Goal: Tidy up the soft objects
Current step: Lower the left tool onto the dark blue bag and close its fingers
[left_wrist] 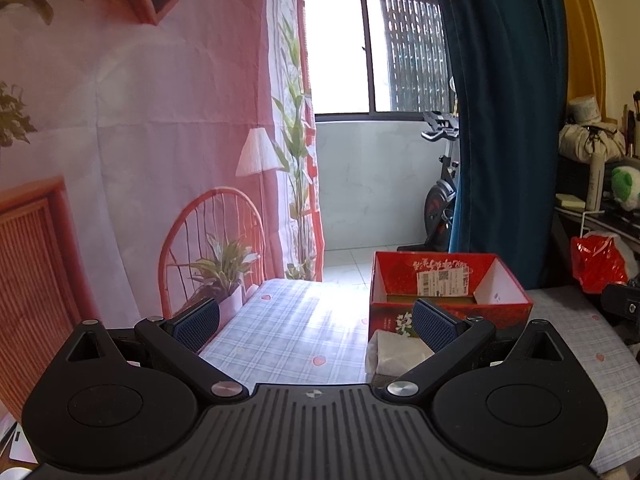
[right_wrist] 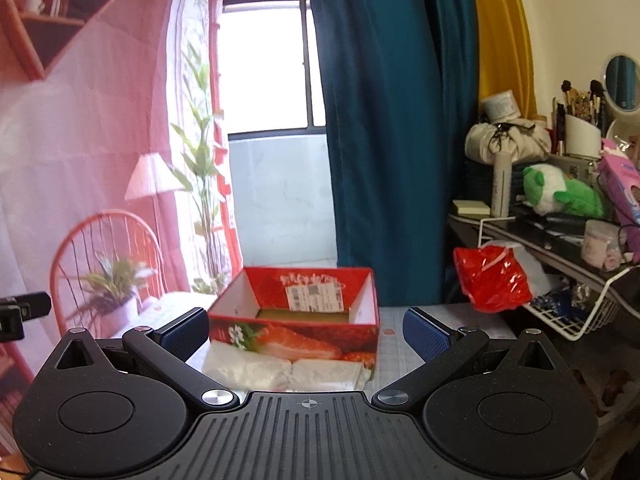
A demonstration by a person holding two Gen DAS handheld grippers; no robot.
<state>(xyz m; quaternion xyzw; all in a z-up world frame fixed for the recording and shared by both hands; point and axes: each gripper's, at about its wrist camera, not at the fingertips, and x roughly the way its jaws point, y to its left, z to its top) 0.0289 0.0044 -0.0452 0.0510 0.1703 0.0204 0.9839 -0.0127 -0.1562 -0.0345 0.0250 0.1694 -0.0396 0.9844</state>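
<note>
A white soft packet in clear plastic [right_wrist: 288, 372] lies on the checked tablecloth just in front of an open red cardboard box [right_wrist: 296, 316]. My right gripper [right_wrist: 306, 336] is open and empty, its pads either side of the packet and box front, a little above them. In the left wrist view the same packet [left_wrist: 394, 354] shows partly behind the right finger, with the red box [left_wrist: 448, 292] beyond it. My left gripper [left_wrist: 316, 322] is open and empty over the cloth, left of the packet.
The table with the blue checked cloth [left_wrist: 288, 328] ends at a pink printed backdrop [left_wrist: 140, 140]. A cluttered shelf [right_wrist: 560, 224] with a green plush toy [right_wrist: 560, 192], a red plastic bag [right_wrist: 492, 276] and a white wire basket [right_wrist: 576, 316] stands right.
</note>
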